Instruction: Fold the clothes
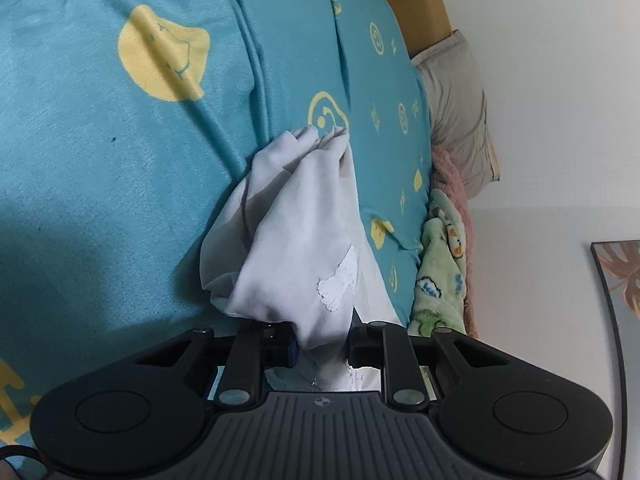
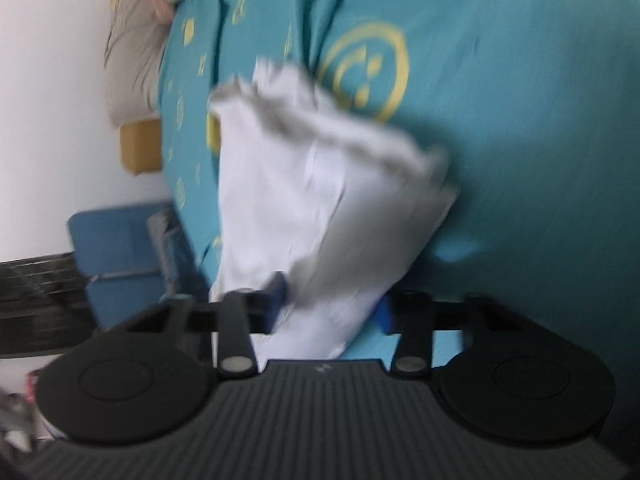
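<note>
A white garment [image 1: 296, 216] with a cracked white print hangs bunched from my left gripper [image 1: 322, 344], which is shut on its cloth above the teal bed sheet [image 1: 100, 184]. In the blurred right wrist view the same white garment [image 2: 320, 184] spreads out from my right gripper [image 2: 332, 304], whose blue-padded fingers [image 2: 278, 292] press on the cloth from both sides. The garment's far edge shows a ribbed hem. How the rest of the cloth lies beneath the grippers is hidden.
The teal sheet with yellow smiley prints covers the bed. A green patterned blanket [image 1: 440, 272], a pink cloth [image 1: 452, 176] and a grey pillow [image 1: 460, 112] lie along the bed's wall side. A blue box [image 2: 116, 248] stands off the bed's edge. A framed picture [image 1: 620, 280] leans by the wall.
</note>
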Demonstrator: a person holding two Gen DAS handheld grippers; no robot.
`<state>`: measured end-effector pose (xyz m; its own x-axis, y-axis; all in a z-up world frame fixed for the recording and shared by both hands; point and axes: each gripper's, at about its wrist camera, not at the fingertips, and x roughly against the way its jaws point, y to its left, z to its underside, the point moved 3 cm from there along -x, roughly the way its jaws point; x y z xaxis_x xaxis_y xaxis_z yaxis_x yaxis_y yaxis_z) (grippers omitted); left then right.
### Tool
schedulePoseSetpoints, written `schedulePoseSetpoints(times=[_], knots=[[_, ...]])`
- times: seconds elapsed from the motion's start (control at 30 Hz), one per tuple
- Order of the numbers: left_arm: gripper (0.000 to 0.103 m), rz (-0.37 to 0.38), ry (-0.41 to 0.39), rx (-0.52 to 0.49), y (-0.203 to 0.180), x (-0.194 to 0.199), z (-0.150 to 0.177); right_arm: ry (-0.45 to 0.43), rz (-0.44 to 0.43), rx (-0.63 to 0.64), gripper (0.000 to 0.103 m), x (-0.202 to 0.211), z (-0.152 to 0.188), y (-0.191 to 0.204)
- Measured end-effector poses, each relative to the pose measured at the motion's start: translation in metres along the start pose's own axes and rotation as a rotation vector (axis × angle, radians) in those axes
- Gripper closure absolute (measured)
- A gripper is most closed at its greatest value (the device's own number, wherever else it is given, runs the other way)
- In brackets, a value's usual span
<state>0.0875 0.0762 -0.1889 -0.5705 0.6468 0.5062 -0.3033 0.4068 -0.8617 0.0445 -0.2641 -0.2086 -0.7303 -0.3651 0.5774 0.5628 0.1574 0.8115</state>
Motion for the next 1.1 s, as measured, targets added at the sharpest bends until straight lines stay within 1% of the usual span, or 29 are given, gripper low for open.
schedulePoseSetpoints(times=[0.1,0.17,0.3,0.37,0.47,0.57,0.67,0.77,0.83,0.93,1.03,1.1], knots=[[0.081,-0.002,-0.005,-0.016,-0.002,0.004,0.002,-0.077,0.013,0.000,0.083,0.008,-0.006,-0.001],[0.081,-0.004,-0.014,-0.036,-0.007,0.007,0.004,-0.112,0.004,0.059,0.086,0.012,-0.001,0.008],[0.081,-0.010,-0.032,-0.079,-0.018,0.014,0.008,-0.165,-0.032,0.170,0.087,0.030,-0.003,0.020],[0.082,-0.028,-0.040,-0.101,-0.024,0.024,0.011,-0.181,-0.040,0.224,0.088,0.038,0.000,0.027],[0.082,-0.028,-0.031,-0.113,-0.037,0.043,0.017,-0.197,-0.043,0.282,0.088,0.056,0.004,0.041],[0.082,-0.027,0.001,-0.130,-0.061,0.060,0.023,-0.204,-0.063,0.306,0.088,0.081,0.011,0.055],[0.082,-0.016,0.053,-0.136,-0.087,0.075,0.036,-0.213,-0.082,0.296,0.088,0.112,0.010,0.062],[0.082,0.005,0.097,-0.166,-0.121,0.077,0.055,-0.242,-0.101,0.293,0.088,0.147,0.002,0.069],[0.082,0.006,0.123,-0.203,-0.146,0.072,0.072,-0.261,-0.101,0.287,0.088,0.170,-0.005,0.071],[0.082,-0.013,0.176,-0.267,-0.186,0.049,0.100,-0.265,-0.072,0.254,0.088,0.206,-0.030,0.070],[0.082,-0.004,0.239,-0.303,-0.231,0.012,0.127,-0.288,-0.052,0.252,0.088,0.243,-0.069,0.075],[0.082,0.004,0.282,-0.331,-0.266,-0.017,0.146,-0.327,-0.039,0.264,0.088,0.269,-0.100,0.086]])
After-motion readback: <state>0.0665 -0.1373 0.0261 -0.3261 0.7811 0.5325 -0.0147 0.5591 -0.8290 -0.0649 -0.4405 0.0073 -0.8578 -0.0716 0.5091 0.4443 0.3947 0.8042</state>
